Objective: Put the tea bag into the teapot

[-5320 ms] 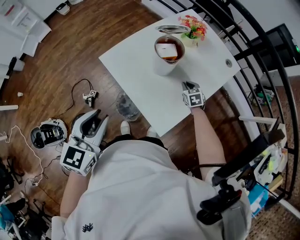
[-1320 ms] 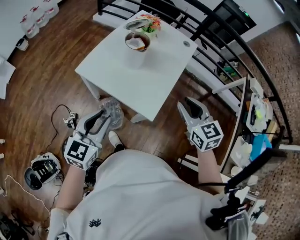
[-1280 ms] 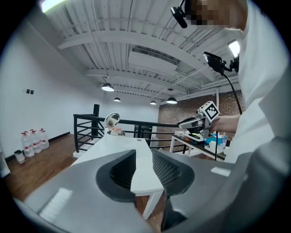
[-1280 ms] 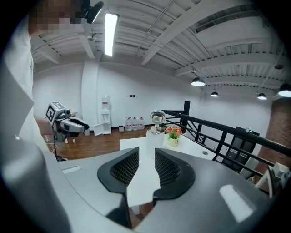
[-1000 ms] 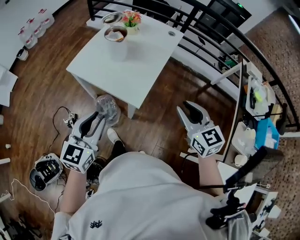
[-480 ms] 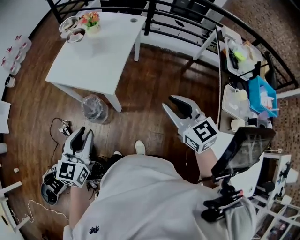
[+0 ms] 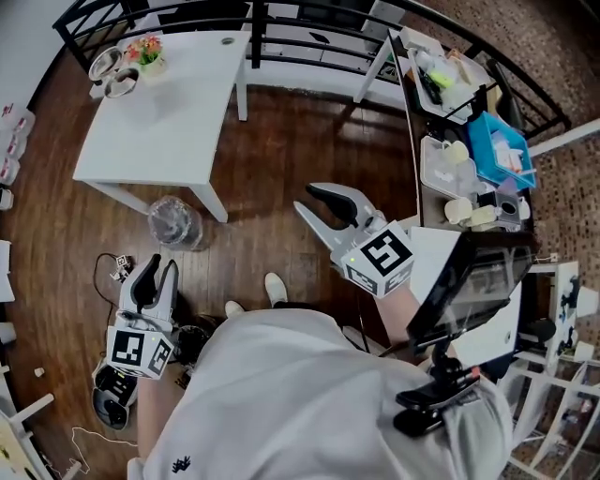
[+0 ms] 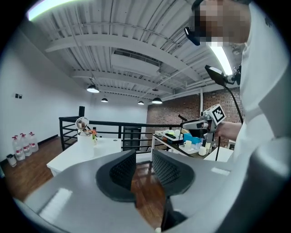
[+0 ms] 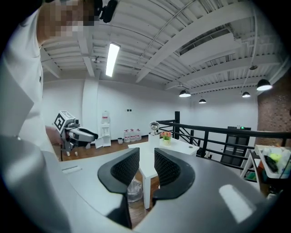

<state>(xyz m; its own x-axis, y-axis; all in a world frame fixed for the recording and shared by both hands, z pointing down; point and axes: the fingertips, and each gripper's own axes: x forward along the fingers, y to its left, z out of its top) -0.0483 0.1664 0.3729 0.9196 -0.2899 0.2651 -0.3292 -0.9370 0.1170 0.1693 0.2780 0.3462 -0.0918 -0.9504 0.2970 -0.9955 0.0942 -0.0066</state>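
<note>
The white teapot point(image 7: 119, 85) stands far off on the white table point(image 7: 159, 131), beside its metal lid point(image 7: 102, 62) and a small flower pot point(image 7: 146, 49). From here I cannot make out the tea bag. I stand away from the table, over the wooden floor. My right gripper point(image 7: 306, 198) is raised at mid-view, its jaws closing with nothing between them. My left gripper point(image 7: 157, 269) hangs low at the left, jaws slightly apart and empty. The left gripper view shows the teapot point(image 8: 84, 136) and the table beyond my left gripper point(image 8: 143, 166). The teapot point(image 9: 153, 134) also shows past my right gripper point(image 9: 146, 166).
A black railing point(image 7: 309, 17) runs behind the table. A cluttered cart point(image 7: 464, 141) with cups and a blue box stands at the right, a dark screen point(image 7: 469, 281) below it. A clear bin point(image 7: 172, 223) sits by the table leg. Cables and a device point(image 7: 114, 403) lie on the floor.
The person has turned and stepped away; the table has slid to the upper left and shrunk. Both grippers left the table empty; the left one has dropped lower.
</note>
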